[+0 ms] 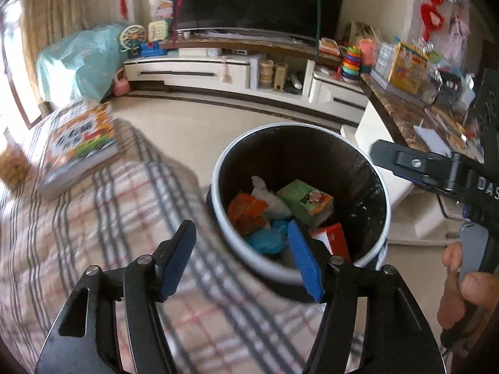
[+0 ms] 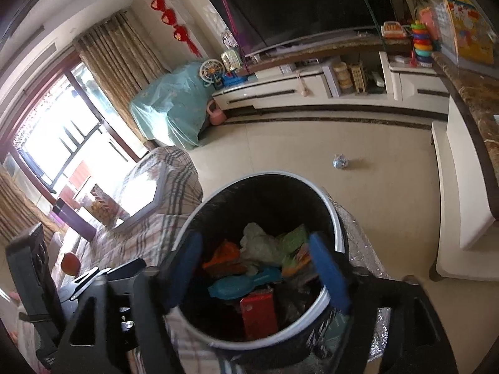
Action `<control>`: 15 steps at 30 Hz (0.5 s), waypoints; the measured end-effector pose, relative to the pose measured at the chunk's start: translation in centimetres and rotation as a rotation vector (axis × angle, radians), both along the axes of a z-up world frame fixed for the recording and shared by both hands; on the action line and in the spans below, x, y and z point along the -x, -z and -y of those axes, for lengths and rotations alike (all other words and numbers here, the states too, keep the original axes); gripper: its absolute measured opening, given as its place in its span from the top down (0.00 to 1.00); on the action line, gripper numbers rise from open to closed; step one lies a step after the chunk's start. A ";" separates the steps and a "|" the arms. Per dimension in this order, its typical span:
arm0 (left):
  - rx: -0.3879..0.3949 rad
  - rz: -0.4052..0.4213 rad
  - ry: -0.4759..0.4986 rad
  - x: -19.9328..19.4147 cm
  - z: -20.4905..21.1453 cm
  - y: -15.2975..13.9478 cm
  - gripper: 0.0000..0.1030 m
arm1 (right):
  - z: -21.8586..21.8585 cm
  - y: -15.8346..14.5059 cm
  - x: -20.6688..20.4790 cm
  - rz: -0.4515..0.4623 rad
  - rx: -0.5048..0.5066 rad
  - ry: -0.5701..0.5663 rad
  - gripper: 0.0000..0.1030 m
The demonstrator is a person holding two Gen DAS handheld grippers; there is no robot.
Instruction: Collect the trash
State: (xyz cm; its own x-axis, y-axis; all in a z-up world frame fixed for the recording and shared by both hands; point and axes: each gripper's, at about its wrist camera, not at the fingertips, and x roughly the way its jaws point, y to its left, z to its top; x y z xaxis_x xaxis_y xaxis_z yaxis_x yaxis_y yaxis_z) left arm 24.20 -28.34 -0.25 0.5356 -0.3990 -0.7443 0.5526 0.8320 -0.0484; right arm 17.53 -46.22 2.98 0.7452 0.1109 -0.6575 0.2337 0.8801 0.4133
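While both grippers, left (image 1: pixel 241 257) and right (image 2: pixel 263 269), gape empty, one bin (image 1: pixel 371 168) holds two cartons.

Left tool (image 1: pixel 241 258) and right tool (image 2: pixel 265 268) both gape empty, angled downward.

Bin (image 1: pixel 371 168) mouth unobstructed from above — checked blanket (image 1: pixel 93 205) hard against rim, open floor (image 2: pixel 296 143) beyond.
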 end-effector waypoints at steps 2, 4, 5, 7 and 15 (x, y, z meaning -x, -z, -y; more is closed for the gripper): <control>0.039 0.001 -0.026 1.3 -1.7 -0.1 0.36 | -0.7 -0.3 1.1 0.017 -0.008 0.009 0.13; 0.067 0.004 -0.048 2.5 -3.3 -0.2 0.33 | -1.5 -0.3 2.4 0.027 -0.021 0.016 0.12; 0.085 0.008 -0.060 3.3 -4.2 -0.3 0.32 | -2.0 -0.2 2.9 0.030 -0.022 0.015 0.12; 0.117 0.018 -0.082 4.9 -5.8 -0.4 0.27 | -3.3 -0.1 4.4 0.039 -0.012 0.018 0.12; 0.190 0.081 -0.174 9.0 -10.7 -1.2 0.16 | -7.2 -1.2 8.9 0.108 0.085 0.042 0.12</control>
State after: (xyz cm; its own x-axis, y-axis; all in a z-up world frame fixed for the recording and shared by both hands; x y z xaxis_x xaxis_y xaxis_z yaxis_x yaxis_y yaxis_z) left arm 15.23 -17.66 0.98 0.6632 -0.4238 -0.6169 0.4103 0.8952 -0.1739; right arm 8.64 -39.04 4.19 0.8151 0.0251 -0.5787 0.2295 0.9033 0.3625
